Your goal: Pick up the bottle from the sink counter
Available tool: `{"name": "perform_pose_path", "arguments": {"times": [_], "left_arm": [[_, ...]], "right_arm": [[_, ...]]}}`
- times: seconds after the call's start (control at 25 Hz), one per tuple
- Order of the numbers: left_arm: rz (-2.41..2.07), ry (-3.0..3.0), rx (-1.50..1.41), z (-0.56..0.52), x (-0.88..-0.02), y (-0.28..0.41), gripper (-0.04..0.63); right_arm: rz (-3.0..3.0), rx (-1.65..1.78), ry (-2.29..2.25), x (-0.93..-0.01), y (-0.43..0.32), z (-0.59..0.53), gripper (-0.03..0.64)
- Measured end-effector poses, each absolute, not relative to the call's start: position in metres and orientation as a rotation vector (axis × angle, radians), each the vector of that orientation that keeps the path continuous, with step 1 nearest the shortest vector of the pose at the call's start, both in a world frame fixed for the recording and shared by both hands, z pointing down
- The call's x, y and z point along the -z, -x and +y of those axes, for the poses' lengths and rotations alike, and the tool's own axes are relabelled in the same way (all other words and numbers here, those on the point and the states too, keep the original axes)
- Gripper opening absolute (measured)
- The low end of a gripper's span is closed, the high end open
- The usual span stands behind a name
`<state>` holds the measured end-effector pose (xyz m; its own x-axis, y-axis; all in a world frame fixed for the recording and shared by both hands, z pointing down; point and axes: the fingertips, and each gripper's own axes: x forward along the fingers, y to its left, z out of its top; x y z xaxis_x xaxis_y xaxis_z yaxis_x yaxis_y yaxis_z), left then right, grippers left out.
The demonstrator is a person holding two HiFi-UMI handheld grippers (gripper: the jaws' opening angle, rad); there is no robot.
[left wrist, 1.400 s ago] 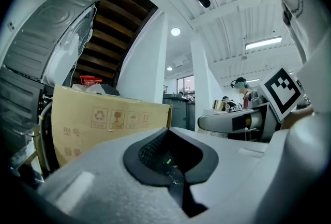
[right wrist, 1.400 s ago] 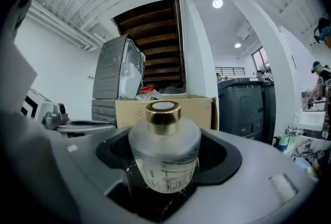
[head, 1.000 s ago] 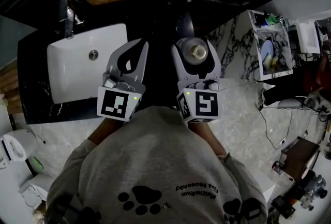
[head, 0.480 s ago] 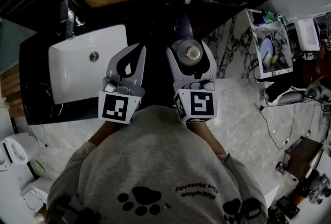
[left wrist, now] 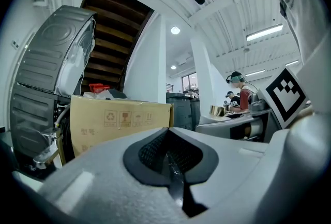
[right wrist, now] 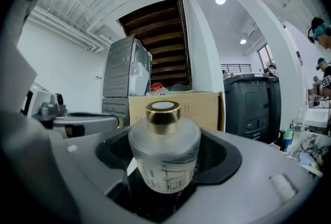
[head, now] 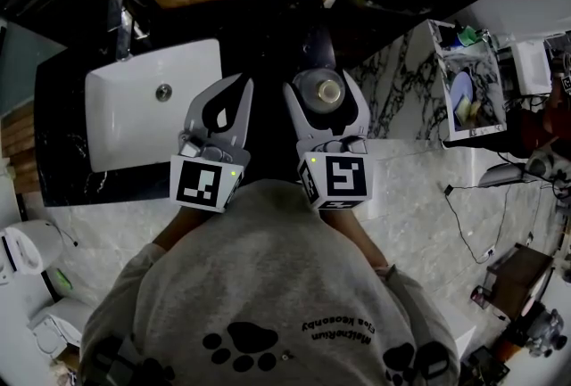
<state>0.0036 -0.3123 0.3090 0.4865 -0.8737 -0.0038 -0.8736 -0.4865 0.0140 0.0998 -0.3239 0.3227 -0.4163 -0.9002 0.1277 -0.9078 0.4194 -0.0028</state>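
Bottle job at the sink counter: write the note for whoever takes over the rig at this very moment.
Right gripper: jaws closed round the body of the bottle, which stands upright with its gold cap up.
Left gripper: jaws together, nothing in them, held beside the right one.
Place: both are over the black counter, to the right of the white sink.
Done: the bottle is gripped.
Unclear: whether its base has left the counter; the views do not settle it.
Left: lift it straight up, keeping it upright, probably without needing the left gripper.

One bottle (head: pixel 328 91), one sink (head: pixel 125 121), two grippers (head: pixel 234 83) (head: pixel 323 81).
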Motion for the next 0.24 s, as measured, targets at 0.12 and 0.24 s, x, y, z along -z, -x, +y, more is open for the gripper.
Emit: {"name": "perform_pose_path", "arguments": {"times": [0.12, 0.24], "left_arm": [[-1.593, -2.695, 0.017, -0.3126, -0.3098, -0.0043, -0.002], [-1.592, -2.696, 0.017, -0.313, -0.3093, -0.0063, -0.002]], "right_arm": [[-2.558, -0.117, -1.627, -0.3252, -0.1008, -0.3244, 0.336], [-2.555, -0.132, -1.627, -0.3282, -0.1032, -0.3249, 0.336]]}}
